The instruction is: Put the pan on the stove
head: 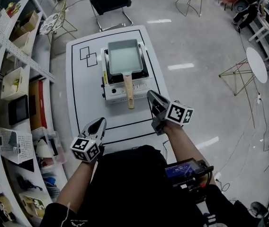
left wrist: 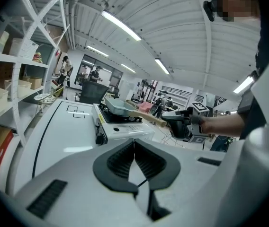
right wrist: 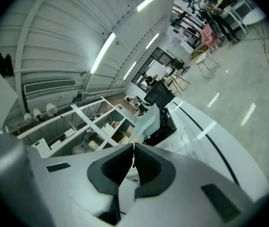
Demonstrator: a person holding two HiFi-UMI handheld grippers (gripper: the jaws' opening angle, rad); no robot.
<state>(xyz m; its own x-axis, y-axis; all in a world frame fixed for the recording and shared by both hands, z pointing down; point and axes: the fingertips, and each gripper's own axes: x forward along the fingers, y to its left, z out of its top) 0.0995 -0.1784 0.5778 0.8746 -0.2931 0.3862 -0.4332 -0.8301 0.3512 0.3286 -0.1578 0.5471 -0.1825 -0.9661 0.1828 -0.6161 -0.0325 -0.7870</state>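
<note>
Pan on the stove, both claws empty

The pan (head: 124,56) sat squarely on the stove (head: 117,91), its handle (head: 129,91) pointing to 6 o'clock. The right gripper (head: 150,95) at 5 o'clock and the left gripper (head: 100,122) at 7 o'clock were both pressed together on nothing. Any retreat should probably stay wide of that handle.

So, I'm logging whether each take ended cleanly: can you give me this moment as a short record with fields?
pan: rectangular, pale grey-blue, sitting on the burner
wooden handle: sticks out over the stove's front, toward the person
portable gas stove: on the white table
left gripper: fingers together, empty, over the table's near edge
right gripper: fingers together, empty, beside the handle's end, not touching it
task: pan appears set on the stove
</note>
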